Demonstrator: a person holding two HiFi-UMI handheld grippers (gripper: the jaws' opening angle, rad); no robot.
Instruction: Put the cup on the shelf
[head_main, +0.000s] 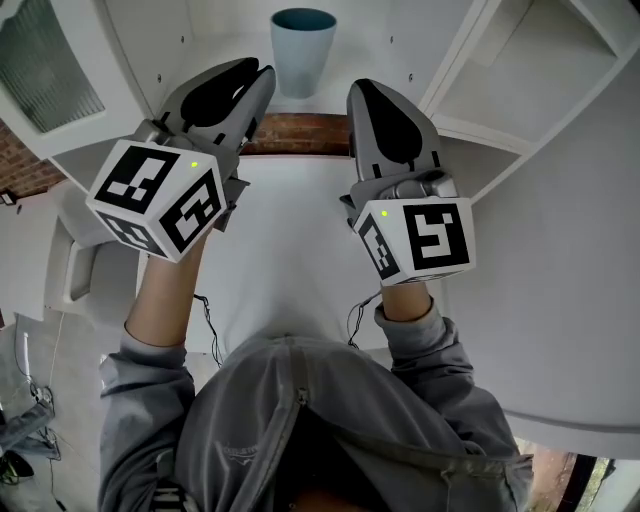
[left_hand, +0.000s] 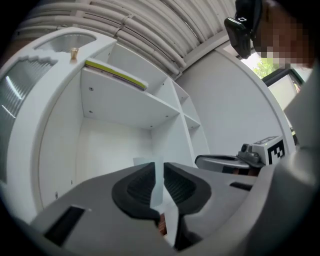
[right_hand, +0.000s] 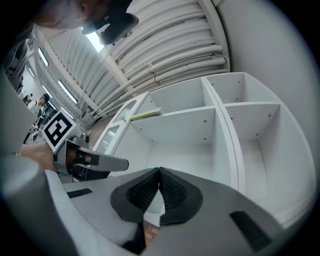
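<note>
Cup, a pale blue one, stands upright on the white shelf, just ahead of both jaw tips and between them, touching neither. On my left, the left hand-held gripper points into the cabinet with its jaws drawn close, a narrow slit open between the pads. In the left gripper view I see the cup through that slit, farther in, with nothing clamped. A flat yellow-green thing lies on the board above. On my right, the right hand-held gripper sits level with its partner, apart from it. Its own view shows the jaws meeting at the tips, empty.
</note>
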